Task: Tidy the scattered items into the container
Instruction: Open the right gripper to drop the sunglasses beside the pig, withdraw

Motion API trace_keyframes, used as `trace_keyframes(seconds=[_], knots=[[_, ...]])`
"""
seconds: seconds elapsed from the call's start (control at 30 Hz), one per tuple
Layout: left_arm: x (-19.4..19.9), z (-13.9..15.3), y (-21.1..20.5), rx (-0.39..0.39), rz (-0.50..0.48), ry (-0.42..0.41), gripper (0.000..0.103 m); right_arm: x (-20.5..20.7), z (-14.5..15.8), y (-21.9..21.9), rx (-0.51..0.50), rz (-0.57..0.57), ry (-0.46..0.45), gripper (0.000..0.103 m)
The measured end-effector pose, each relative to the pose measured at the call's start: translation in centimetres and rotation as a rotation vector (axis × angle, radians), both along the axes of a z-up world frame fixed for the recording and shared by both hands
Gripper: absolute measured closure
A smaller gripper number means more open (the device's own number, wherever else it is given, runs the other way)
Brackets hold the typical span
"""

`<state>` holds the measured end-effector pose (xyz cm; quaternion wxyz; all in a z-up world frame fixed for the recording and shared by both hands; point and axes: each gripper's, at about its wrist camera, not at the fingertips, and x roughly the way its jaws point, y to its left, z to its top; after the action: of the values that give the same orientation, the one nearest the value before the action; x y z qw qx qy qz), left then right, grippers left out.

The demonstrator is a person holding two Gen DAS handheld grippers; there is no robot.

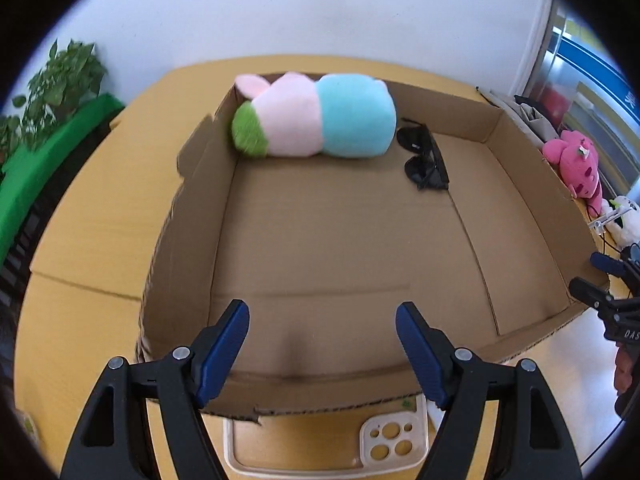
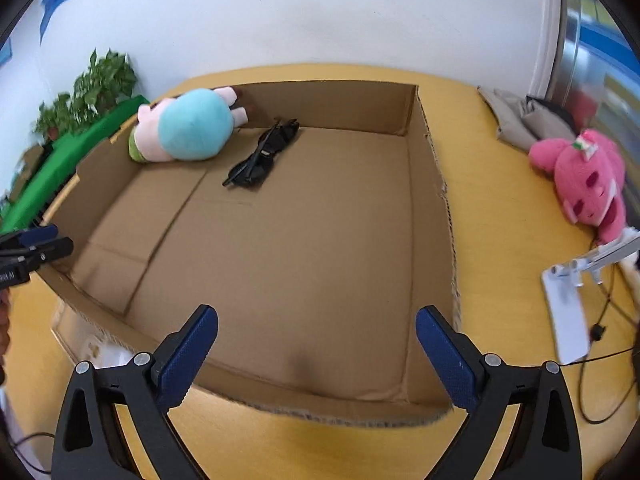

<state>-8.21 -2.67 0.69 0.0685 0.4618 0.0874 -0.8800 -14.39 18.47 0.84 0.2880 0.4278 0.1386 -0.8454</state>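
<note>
A shallow open cardboard box sits on a yellow table. Inside at its far end lie a pink, blue and green plush toy and black sunglasses. A pink plush toy lies on the table right of the box. A cream phone case lies on the table just in front of the box's near wall. My left gripper is open and empty above the near wall. My right gripper is open and empty above the box's near right part.
A white phone stand with cables and a white plush lie at the table's right edge. Grey pouches lie at the far right. Green plants and a green cloth stand left of the table.
</note>
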Motion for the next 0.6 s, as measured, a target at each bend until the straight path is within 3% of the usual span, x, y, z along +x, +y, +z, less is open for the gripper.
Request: trace_keyframes(seconds=[0.1,0.43,0.6], knots=[[0.5,-1.0,-0.2,0.013,0.010,-0.017,0.027,0.3,-0.6,0.6,-0.039,-0.028,-0.040,0.002],[2.6,-1.0,-0.7,0.001,0.002,0.001,0.027,2.1,0.0,0.5,-0.057,-0.042,-0.018,0.002],[4.3,1.8,-0.1,-0.057,-0.019,0.110,0.027,4.8,4.3,0.3,-0.120,0.002,0.118,0.001]])
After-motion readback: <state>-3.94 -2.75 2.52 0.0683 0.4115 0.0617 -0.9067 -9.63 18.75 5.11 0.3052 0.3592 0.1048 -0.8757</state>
